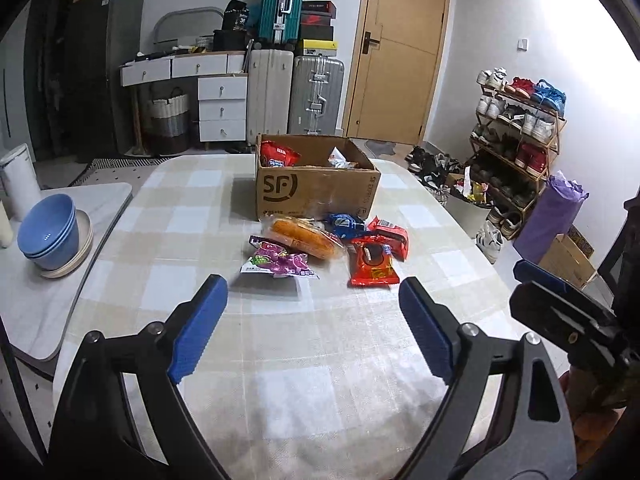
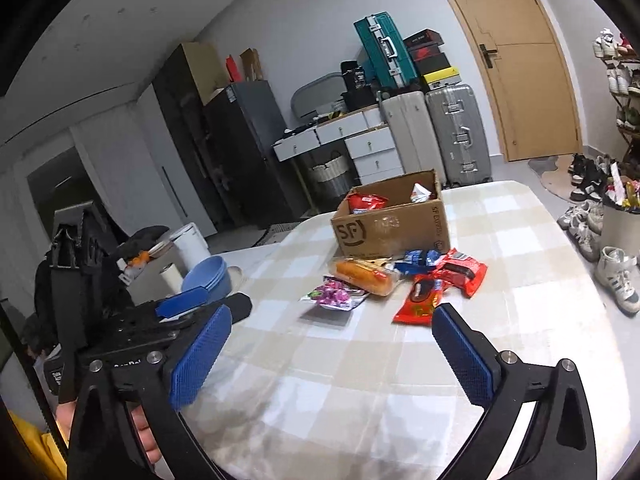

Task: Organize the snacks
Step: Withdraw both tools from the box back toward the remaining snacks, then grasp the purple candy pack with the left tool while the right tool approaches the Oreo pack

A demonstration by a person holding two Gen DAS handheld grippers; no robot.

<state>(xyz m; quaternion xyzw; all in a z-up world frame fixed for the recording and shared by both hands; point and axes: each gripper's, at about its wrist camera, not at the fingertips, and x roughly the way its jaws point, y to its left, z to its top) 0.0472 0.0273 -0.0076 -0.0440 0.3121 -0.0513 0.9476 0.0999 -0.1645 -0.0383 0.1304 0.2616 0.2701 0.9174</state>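
Snacks: purple packet, orange bun pack and red packet heaped ahead of both wide, empty tools, left tool and right tool, presumably staged on the worktop for loading into the carton just beyond.

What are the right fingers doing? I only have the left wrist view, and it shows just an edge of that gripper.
Observer: The right gripper is open, with only the checked tablecloth between its fingers.
Operator: Which snack is nearest to it?
Observer: The red packet. Its near end lies just beyond the tip of the finger on the picture's right, not between the two.
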